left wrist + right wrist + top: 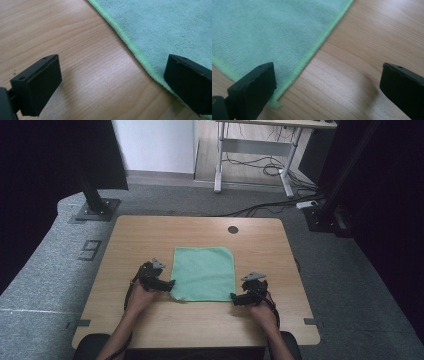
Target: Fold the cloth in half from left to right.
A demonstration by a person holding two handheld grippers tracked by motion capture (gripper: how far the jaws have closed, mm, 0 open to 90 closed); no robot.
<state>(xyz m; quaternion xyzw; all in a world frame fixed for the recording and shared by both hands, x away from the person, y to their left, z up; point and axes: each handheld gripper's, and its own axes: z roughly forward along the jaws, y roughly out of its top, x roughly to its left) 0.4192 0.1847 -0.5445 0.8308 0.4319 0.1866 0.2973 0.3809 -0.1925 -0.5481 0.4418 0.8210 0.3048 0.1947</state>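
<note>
A light green cloth (204, 272) lies flat and square in the middle of the wooden table (150, 232). My left gripper (170, 285) sits at the cloth's near left corner, open, its jaws straddling the stitched left edge (130, 43); one jaw is over bare wood, the other over the cloth (170, 27). My right gripper (234, 297) is at the near right corner, open as well. Its jaws straddle the cloth's right edge (315, 47), with the corner tip (274, 103) just beside the left jaw. Nothing is gripped.
A round cable hole (233, 229) sits near the table's far edge. Dark stands (95, 200) rise at the far left and far right. A desk frame with cables (260, 165) stands on the floor beyond.
</note>
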